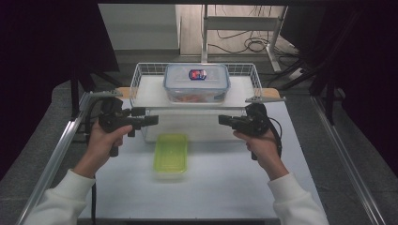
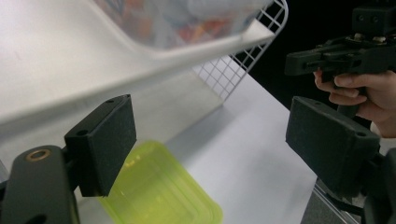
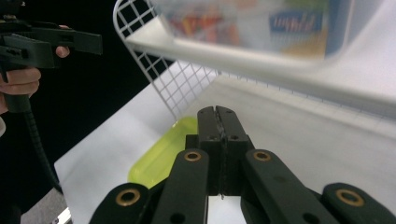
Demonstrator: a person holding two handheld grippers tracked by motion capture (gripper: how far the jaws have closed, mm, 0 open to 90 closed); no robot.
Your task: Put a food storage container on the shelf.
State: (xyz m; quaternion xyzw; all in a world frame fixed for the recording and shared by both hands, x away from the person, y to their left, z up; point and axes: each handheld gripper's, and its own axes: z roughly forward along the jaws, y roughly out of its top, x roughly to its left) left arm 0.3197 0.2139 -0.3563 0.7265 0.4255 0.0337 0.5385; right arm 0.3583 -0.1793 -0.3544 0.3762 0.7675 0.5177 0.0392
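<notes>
A clear lidded box (image 1: 196,82) with a blue-edged lid and orange food inside stands in a white wire basket (image 1: 136,79) at the back of the table. A yellow-green plastic box (image 1: 171,153) lies on the table just in front of the basket. My left gripper (image 1: 149,120) is held level at the basket's front left, pointing right. Its jaws stand open around nothing (image 2: 215,140), with the yellow-green box (image 2: 159,191) below them. My right gripper (image 1: 221,120) points left from the basket's front right. Its jaws are shut, pads together and empty (image 3: 217,122), above the yellow-green box (image 3: 161,156).
The white table (image 1: 225,187) has metal rails along both sides. The basket's wire wall (image 2: 233,70) and the clear box (image 3: 261,23) rise close in front of both grippers. Behind the table are a metal stand and floor cables (image 1: 244,42).
</notes>
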